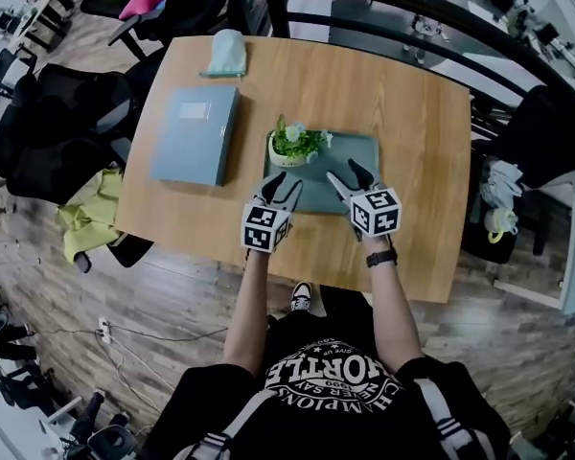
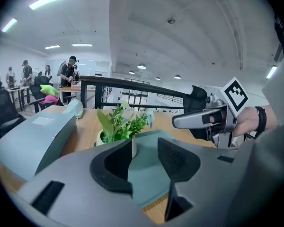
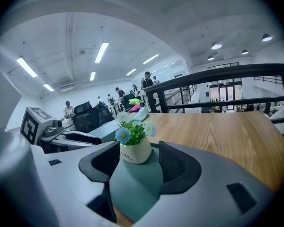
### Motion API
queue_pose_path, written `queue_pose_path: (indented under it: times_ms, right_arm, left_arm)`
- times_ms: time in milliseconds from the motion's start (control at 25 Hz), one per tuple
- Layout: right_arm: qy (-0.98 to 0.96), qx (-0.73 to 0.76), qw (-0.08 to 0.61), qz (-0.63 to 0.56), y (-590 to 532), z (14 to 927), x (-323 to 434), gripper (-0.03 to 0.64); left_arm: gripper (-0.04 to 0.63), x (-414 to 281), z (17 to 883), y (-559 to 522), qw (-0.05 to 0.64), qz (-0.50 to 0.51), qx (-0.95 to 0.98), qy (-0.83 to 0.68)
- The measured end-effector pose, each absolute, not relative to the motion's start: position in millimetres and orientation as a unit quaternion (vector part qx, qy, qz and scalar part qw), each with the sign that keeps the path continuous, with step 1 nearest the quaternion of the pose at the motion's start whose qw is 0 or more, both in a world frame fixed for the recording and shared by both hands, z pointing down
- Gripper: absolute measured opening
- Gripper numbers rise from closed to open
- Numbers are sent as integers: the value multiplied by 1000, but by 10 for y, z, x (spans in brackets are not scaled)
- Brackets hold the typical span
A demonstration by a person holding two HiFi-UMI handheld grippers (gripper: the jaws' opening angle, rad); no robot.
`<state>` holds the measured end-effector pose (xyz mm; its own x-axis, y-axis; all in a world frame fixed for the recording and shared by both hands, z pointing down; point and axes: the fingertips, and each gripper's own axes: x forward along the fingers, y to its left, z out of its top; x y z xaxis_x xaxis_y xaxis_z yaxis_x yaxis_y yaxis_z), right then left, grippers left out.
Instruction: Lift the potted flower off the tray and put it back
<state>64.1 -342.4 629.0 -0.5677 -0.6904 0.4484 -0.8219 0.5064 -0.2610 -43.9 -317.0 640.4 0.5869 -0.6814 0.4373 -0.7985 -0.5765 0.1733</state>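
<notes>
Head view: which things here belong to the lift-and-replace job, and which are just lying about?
Job:
potted flower, standing on the teal tray
left hand-held gripper and right hand-held gripper, both open and empty

Lying about:
flat grey-blue box
pale cloth bundle
yellow-green cloth

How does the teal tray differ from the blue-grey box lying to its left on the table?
The tray is thin and darker teal; the box is thick and paler. The tray bears the potted flower at its far left corner; the box carries only a pale label. Both are rectangular and lie flat on the wooden table.
</notes>
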Motion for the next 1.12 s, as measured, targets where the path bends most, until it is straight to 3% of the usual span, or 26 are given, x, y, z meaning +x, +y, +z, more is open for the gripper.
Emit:
queue_pose_path:
  times_ms: [120,520,800,1120]
  right_arm:
    - [-852,457,136,217,-3285,6072,778,249]
    - [-837,503,101,191,-2917,5485,1062,228]
    - [-839,513,70,169,-2629,5075,1219,146]
    - [-821,544,43,168,-2375,4687,1366,133]
  left_arm:
    - [184,-339,6179,-3082,166,152,878,-422]
    - [156,-5,5563,-2836,123,120,895,-411]
    - [138,184,5164,-2641,96,102,908,-395]
    - [108,288,4799,-2448,64,87,918,-382]
